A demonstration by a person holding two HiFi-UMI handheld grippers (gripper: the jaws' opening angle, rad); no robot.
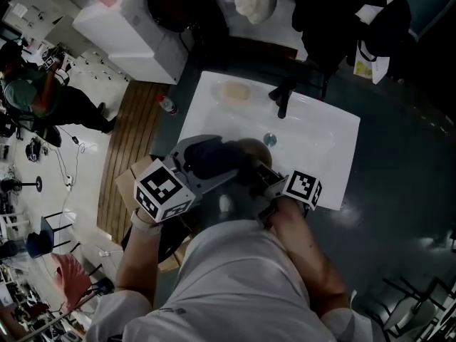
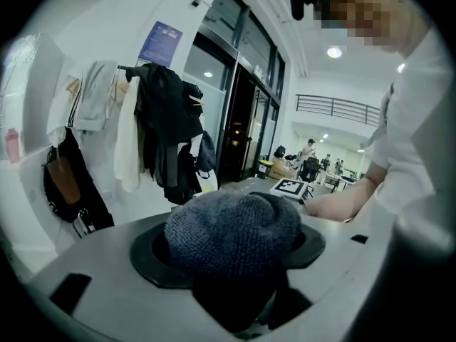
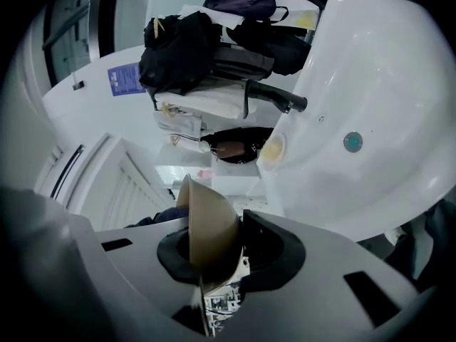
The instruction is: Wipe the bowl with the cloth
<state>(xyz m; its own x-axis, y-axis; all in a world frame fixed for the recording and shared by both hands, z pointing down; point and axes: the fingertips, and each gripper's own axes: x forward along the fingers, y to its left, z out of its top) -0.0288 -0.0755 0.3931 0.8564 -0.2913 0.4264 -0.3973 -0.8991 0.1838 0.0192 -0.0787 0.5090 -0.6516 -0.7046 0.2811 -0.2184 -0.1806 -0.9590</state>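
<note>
bowl (image 3: 206, 219) rim in right gripper (image 3: 228, 254), sink (image 3: 370, 70) beyond

Both forearms (image 1: 308, 251) reach forward, close together. The left gripper (image 2: 228, 248) has its jaws wide apart, the cloth (image 2: 231, 226) bunched between them. The right gripper (image 3: 229, 251) has its jaws clamped on the wall of the bowl (image 3: 206, 230).

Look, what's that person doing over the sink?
A person stands at a white sink with tongs in each hand. The right tongs grip a tan round bowl by its edge. The left tongs stand wide with a bunched dark grey knitted cloth between them, next to the bowl.
</note>
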